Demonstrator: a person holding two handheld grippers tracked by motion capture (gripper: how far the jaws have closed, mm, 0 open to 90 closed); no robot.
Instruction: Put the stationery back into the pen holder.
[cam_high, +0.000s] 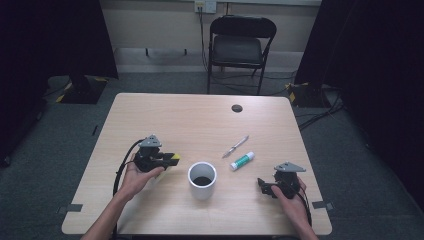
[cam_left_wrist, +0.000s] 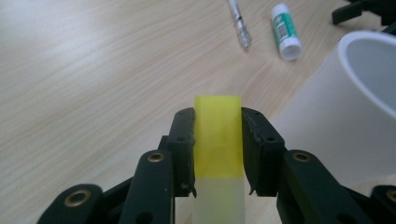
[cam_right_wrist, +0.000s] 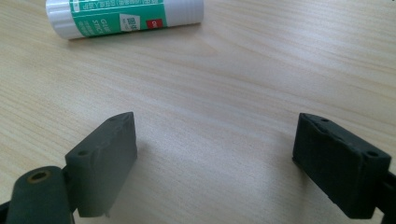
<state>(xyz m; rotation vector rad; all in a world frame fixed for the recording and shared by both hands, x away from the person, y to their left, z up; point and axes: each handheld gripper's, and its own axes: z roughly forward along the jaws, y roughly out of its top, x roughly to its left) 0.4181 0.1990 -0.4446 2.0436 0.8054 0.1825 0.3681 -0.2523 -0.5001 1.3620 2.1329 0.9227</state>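
A pale wooden table (cam_high: 210, 120) fills my view, with a folding chair (cam_high: 239, 42) and dark curtains behind it. My left gripper (cam_left_wrist: 218, 135) has its jaws pinched on a yellow highlighter (cam_left_wrist: 218, 140), held off the wood just beside the white cup (cam_high: 202, 180), while my right gripper (cam_right_wrist: 215, 158) rests low over bare wood with its jaws spread wide and nothing between them. I judge the first item picked up but not yet dropped in the cup, and the glue stick (cam_high: 242, 160) and pen (cam_high: 235, 146) lie beyond it on the table, untouched.
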